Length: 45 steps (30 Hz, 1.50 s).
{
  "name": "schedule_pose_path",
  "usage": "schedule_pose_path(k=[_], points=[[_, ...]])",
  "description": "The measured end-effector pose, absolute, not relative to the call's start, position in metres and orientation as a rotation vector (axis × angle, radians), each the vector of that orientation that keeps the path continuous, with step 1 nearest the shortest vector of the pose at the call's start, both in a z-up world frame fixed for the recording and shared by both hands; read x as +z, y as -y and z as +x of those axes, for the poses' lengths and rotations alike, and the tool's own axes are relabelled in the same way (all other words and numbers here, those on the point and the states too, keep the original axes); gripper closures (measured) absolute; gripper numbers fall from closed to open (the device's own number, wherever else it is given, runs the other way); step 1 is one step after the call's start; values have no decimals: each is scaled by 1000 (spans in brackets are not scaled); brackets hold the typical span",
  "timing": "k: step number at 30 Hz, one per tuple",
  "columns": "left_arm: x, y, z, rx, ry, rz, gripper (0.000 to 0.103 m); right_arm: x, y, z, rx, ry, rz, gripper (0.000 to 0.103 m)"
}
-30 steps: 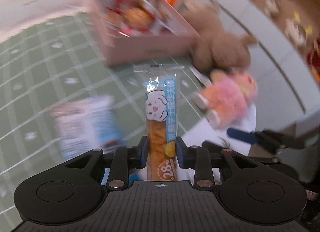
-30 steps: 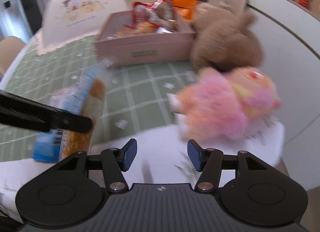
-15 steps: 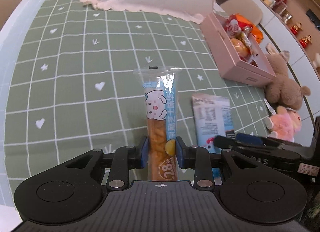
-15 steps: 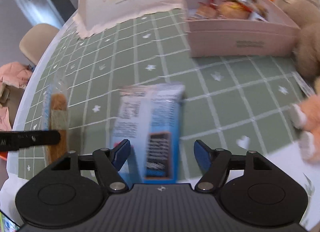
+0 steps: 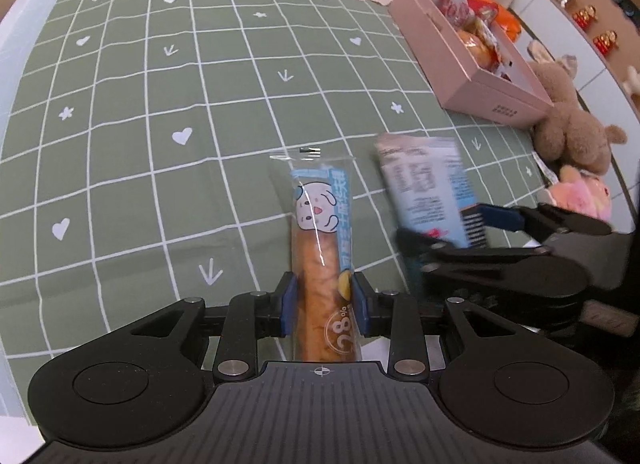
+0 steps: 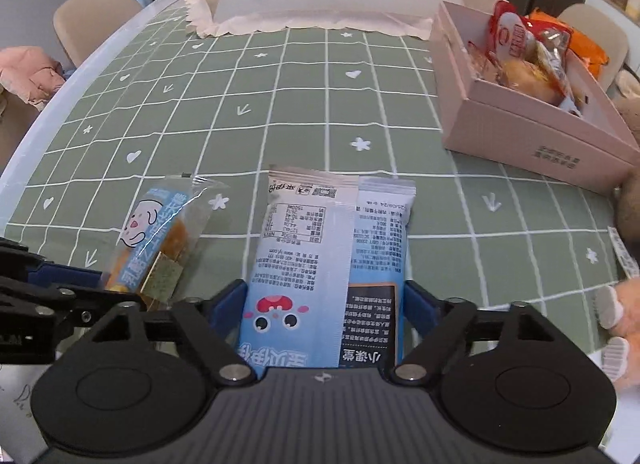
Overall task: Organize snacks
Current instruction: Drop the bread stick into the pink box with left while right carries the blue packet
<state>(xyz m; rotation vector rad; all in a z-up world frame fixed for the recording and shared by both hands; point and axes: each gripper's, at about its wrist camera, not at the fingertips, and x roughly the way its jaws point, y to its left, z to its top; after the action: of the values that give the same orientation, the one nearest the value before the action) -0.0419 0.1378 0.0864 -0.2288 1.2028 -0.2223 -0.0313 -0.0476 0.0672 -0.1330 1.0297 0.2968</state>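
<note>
Left gripper (image 5: pixel 323 302) pinching the slim bread-stick packet (image 5: pixel 320 240), jaws easing apart; right gripper (image 6: pixel 325 310) opening around the blue packet (image 6: pixel 324 260), lying on the green cloth (image 6: pixel 312 112) (pink box (image 6: pixel 532 140) well beyond); best widened further, then closed squarely across the packet's sides.

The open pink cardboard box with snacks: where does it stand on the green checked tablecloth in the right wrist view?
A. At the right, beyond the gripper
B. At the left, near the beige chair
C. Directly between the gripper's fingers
A: the open pink cardboard box stands at the picture's right on the green checked tablecloth, red and orange packets inside.
</note>
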Motion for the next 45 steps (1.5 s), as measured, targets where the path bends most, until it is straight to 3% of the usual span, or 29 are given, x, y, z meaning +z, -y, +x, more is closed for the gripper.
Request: schedule_pose_path(k=[6, 11, 19, 23, 26, 29, 35, 41, 45], points=[[79, -121, -33, -244, -1240, -165, 67, 109, 106, -54, 211, -929, -104, 26], [102, -100, -33, -362, -1141, -209, 68, 153, 179, -70, 61, -845, 0, 26], [255, -44, 38, -549, -721, -250, 69, 203, 277, -86, -134, -712, 143, 26], [289, -1, 90, -547, -626, -167, 68, 215, 298, -93, -142, -666, 134, 26], [272, 26, 140, -554, -751, -175, 67, 217, 311, -94, -133, -652, 109, 26], [220, 45, 174, -527, -912, -191, 66, 213, 325, -83, -114, -658, 100, 25], [179, 10, 157, -442, -889, -333, 66, 211, 326, -31, -50, -658, 46, 25], [158, -25, 131, -400, -894, -362, 66, 228, 265, 62, 89, -605, -9, 25], [134, -30, 117, -462, -928, -373, 66, 214, 221, 129, 183, -621, 107, 16]])
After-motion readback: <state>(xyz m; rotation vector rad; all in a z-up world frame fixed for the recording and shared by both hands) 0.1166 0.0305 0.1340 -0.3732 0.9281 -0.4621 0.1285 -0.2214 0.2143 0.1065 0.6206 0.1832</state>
